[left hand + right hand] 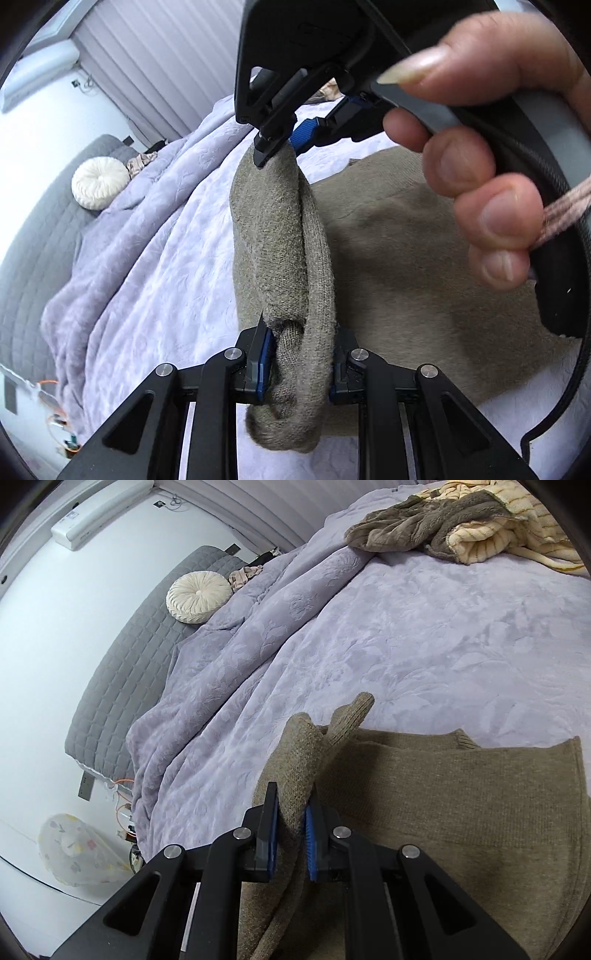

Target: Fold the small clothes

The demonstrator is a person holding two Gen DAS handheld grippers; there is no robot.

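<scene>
Grippers both clamped on the taupe knit garment [443, 805]: left gripper [300, 363] pinching a bunched fold, right gripper [291, 834] pinching a raised edge, remainder spread flat on the lavender bedspread [406, 635].

Round cream cushion [198, 597] beside rumpled lavender bedspread [406, 635]

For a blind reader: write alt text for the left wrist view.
The left gripper and the right gripper each clamp one end of a brown knit fold, raised above the rest of the sweater on a lilac bedspread. The person's hand fills the upper right.
</scene>
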